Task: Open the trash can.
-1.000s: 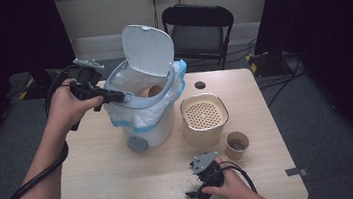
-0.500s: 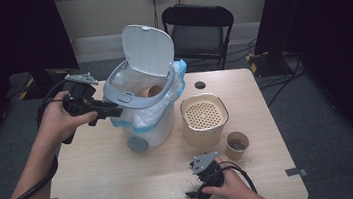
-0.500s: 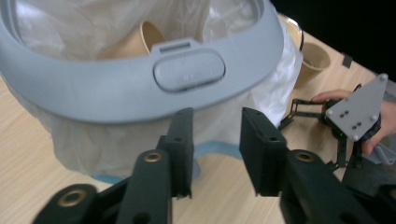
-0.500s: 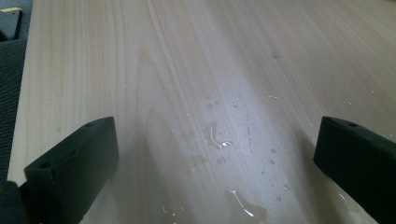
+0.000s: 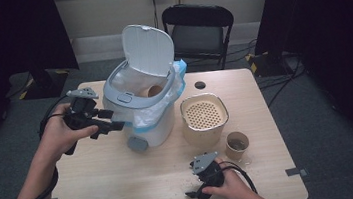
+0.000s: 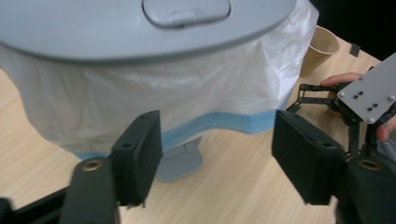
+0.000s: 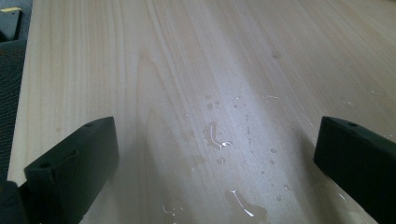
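A small white bin (image 5: 149,120) stands mid-table with its lid (image 5: 148,50) up, a grey rim (image 6: 140,28) and a white bag (image 6: 154,102) edged in blue. A paper cup (image 5: 152,90) lies inside it. My left gripper (image 5: 114,126) is level at the bin's left side, below the rim. Its jaws have just been opening and stand open (image 6: 215,135), with the bag ahead and nothing between them. The bin's pedal (image 6: 180,163) lies just beyond. My right gripper (image 5: 193,195) rests near the table's front edge, its jaws wide open (image 7: 217,135) over wet tabletop.
A beige pot with a perforated top (image 5: 204,116) stands right of the bin, and a paper cup (image 5: 237,145) sits in front of it. Water drops (image 7: 219,140) lie on the wood. A black chair (image 5: 199,31) stands behind the table (image 5: 99,189).
My left gripper has dropped from the bin's rim to beside its body, drawn back a little to the left, and its jaws have opened. The right hand has stayed put.
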{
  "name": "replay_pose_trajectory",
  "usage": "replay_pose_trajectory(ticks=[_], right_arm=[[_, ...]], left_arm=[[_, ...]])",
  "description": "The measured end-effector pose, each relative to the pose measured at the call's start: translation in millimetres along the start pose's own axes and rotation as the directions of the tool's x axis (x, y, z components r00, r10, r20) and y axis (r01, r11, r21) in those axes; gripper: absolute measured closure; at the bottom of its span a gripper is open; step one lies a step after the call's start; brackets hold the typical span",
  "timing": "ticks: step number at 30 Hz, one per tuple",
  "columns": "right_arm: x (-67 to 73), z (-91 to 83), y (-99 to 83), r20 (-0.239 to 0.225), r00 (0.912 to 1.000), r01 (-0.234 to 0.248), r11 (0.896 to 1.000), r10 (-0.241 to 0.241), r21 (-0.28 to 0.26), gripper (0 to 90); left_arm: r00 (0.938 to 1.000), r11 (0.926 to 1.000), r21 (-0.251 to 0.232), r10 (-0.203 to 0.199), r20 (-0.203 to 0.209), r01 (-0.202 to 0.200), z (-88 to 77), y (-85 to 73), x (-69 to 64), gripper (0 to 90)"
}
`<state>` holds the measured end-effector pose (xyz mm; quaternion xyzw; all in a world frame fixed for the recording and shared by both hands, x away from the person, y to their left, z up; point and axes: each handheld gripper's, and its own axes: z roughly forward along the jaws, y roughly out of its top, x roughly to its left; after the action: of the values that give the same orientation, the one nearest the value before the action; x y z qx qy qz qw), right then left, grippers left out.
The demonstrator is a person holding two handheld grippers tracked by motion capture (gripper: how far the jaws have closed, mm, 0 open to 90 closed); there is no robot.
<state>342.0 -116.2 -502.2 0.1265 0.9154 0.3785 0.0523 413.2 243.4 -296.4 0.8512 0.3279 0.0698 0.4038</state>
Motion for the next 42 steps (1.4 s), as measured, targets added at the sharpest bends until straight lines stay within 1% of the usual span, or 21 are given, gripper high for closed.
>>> replay_pose_trajectory(ticks=[3, 4, 6, 7, 11, 12, 14, 16, 18, 20, 22, 24, 27, 30, 31, 32, 35, 37, 39, 40, 42], right_arm=[[0.0, 0.0, 0.0, 0.0, 1.0, 0.0, 1.0, 0.0, 0.0, 0.0], [-0.1, 0.0, 0.0, 0.001, 1.0, 0.003, 1.0, -0.003, 0.0, 0.0], [-0.1, 0.0, 0.0, 0.001, 1.0, 0.002, 1.0, -0.002, 0.0, 0.0], [-0.1, -0.1, 0.0, 0.001, 1.0, 0.002, 1.0, -0.002, 0.0, 0.0], [0.0, -0.1, 0.0, 0.001, 1.0, 0.002, 1.0, -0.002, 0.001, 0.0], [-0.1, -0.1, 0.0, 0.001, 1.0, 0.002, 1.0, -0.002, 0.0, 0.0], [0.0, -0.1, 0.0, 0.001, 1.0, 0.002, 1.0, -0.002, 0.0, 0.0], [0.2, -0.3, 0.0, -0.002, 1.0, -0.001, 1.0, 0.001, 0.002, 0.0], [0.2, -0.3, 0.0, -0.002, 1.0, 0.0, 1.0, 0.0, 0.002, 0.0], [0.2, -0.2, 0.0, -0.002, 1.0, -0.001, 1.0, 0.001, 0.002, 0.0], [0.1, -0.2, 0.0, -0.002, 1.0, 0.0, 1.0, 0.0, 0.002, 0.0], [0.1, -0.2, 0.0, -0.002, 1.0, 0.0, 1.0, 0.0, 0.002, 0.0], [0.1, -0.2, 0.0, -0.003, 1.0, 0.0, 1.0, 0.0, 0.002, 0.0], [0.0, -0.2, 0.0, -0.003, 1.0, 0.0, 1.0, 0.0, 0.001, 0.0], [0.0, -0.2, 0.0, -0.003, 1.0, 0.001, 1.0, -0.001, 0.001, 0.0], [0.0, -0.2, 0.0, -0.003, 1.0, 0.001, 1.0, -0.001, 0.002, 0.0], [0.1, -0.2, 0.0, -0.003, 1.0, 0.0, 1.0, 0.0, 0.002, 0.0], [0.1, -0.2, 0.0, -0.003, 1.0, 0.0, 1.0, 0.0, 0.002, 0.0], [0.0, -0.2, 0.0, -0.003, 1.0, 0.0, 1.0, 0.0, 0.001, 0.0], [0.1, -0.2, 0.0, -0.003, 1.0, 0.0, 1.0, 0.0, 0.002, 0.0], [-0.1, -0.2, 0.1, -0.004, 1.0, 0.001, 1.0, -0.001, 0.001, 0.0]], left_arm=[[0.9998, 1.0, -0.007, 0.003, 0.02, -0.003, 2.8, -6.4, 1.3, 24.6], [0.9997, 0.9999, -0.015, -0.002, 0.023, 0.002, 3.9, -8.4, 1.7, 23.8], [0.9997, 0.9999, -0.016, -0.003, 0.023, 0.004, 5.5, -12.1, 3.2, 23.4], [0.9996, 0.9998, -0.017, -0.011, 0.027, 0.011, 6.8, -14.0, 3.8, 22.7], [0.9997, 0.9999, -0.01, -0.004, 0.026, 0.005, 10.6, -20.9, 4.6, 21.2], [0.9996, 0.9999, -0.012, 0.004, 0.027, -0.003, 11.4, -22.9, 4.7, 21.0], [0.9994, 0.9999, -0.014, -0.002, 0.036, 0.003, 14.1, -27.5, 4.3, 20.0], [0.9992, 0.9999, -0.006, -0.009, 0.038, 0.009, 17.0, -32.2, 4.1, 20.0], [0.9988, 0.9999, -0.011, -0.012, 0.047, 0.013, 21.6, -37.0, 3.7, 20.0], [0.9985, 0.9998, -0.002, -0.019, 0.052, 0.019, 26.0, -41.0, 3.4, 19.9], [0.9987, 0.9999, 0.002, -0.013, 0.048, 0.013, 30.2, -44.4, 2.8, 19.9], [0.9982, 1.0, -0.005, -0.005, 0.059, 0.006, 34.0, -47.5, 1.7, 19.9], [0.9977, 1.0, -0.004, 0.0, 0.068, 0.0, 38.5, -51.7, -0.3, 19.8], [0.9981, 1.0, -0.003, 0.007, 0.062, -0.007, 43.0, -55.5, -1.7, 19.8], [0.9978, 1.0, -0.003, 0.008, 0.066, -0.008, 45.7, -57.1, -2.2, 19.8], [0.9979, 1.0, 0.003, 0.006, 0.064, -0.006, 46.8, -58.1, -2.9, 19.8], [0.9978, 0.9998, 0.003, 0.02, 0.064, -0.021, 53.3, -63.2, -5.1, 19.8], [0.9973, 0.9998, 0.007, 0.02, 0.07, -0.021, 56.8, -66.6, -6.3, 19.8], [0.9976, 0.9996, 0.013, 0.025, 0.064, -0.026, 59.9, -70.5, -6.7, 19.7], [0.9972, 0.9998, 0.008, 0.018, 0.073, -0.018, 61.9, -72.8, -6.9, 19.7], [0.9971, 0.9998, 0.015, 0.011, 0.075, -0.013, 65.1, -76.9, -6.8, 19.7]])
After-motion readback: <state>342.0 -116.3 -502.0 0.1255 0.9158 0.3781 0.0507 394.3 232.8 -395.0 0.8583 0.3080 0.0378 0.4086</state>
